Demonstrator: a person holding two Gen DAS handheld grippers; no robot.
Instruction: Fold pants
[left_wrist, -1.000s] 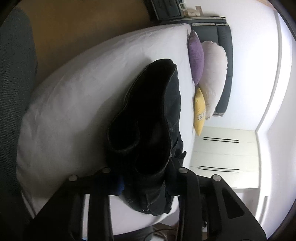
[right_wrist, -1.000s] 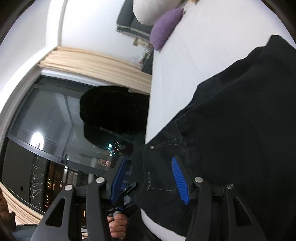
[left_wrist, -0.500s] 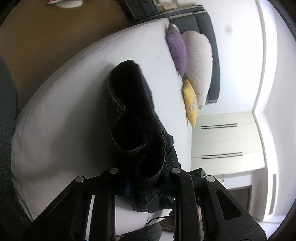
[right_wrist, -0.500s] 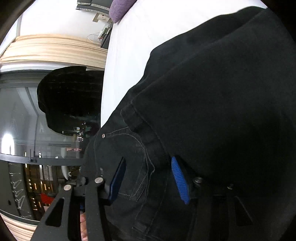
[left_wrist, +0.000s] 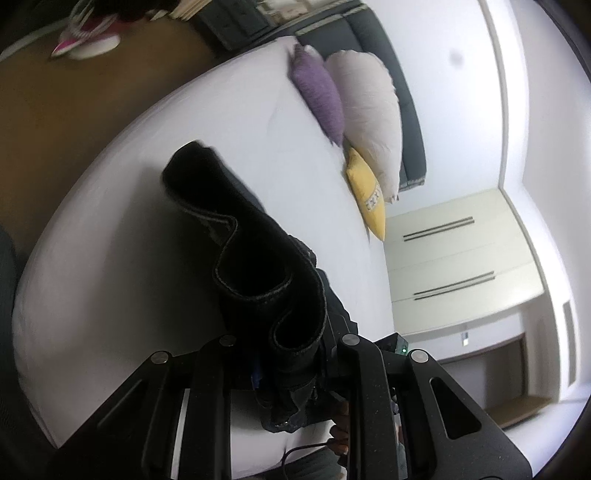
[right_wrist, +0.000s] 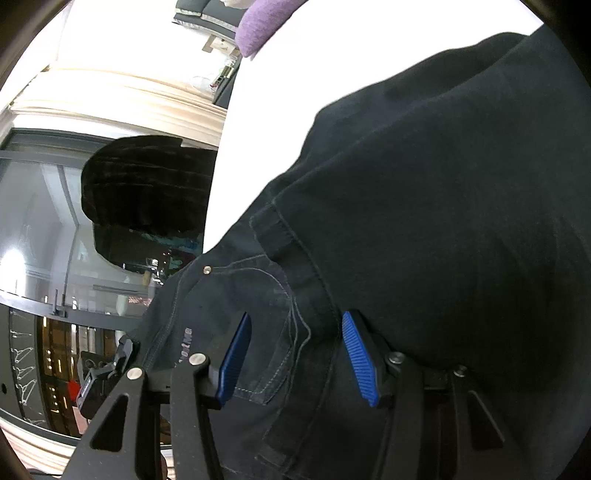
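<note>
The black pants (left_wrist: 255, 258) hang in a doubled-over bundle above the white bed (left_wrist: 129, 221), their hems curling toward the left wrist camera. My left gripper (left_wrist: 284, 369) holds the cloth bunched between its fingers. In the right wrist view the pants (right_wrist: 424, 203) fill most of the frame, with a rivet and pocket stitching near the middle. My right gripper (right_wrist: 295, 354) is open, its blue pads (right_wrist: 232, 362) wide apart with the pocket area of the pants lying between them.
A purple pillow (left_wrist: 317, 92), a white pillow (left_wrist: 373, 118) and a yellow pillow (left_wrist: 365, 195) lean at the head of the bed. A cream wardrobe (left_wrist: 454, 258) stands beyond. A dark window and beige curtain (right_wrist: 129, 96) show in the right wrist view.
My left gripper has lifted the pants and swung them so that the leg hems fold over. My right gripper has moved in against the waist and pocket area, still open.
</note>
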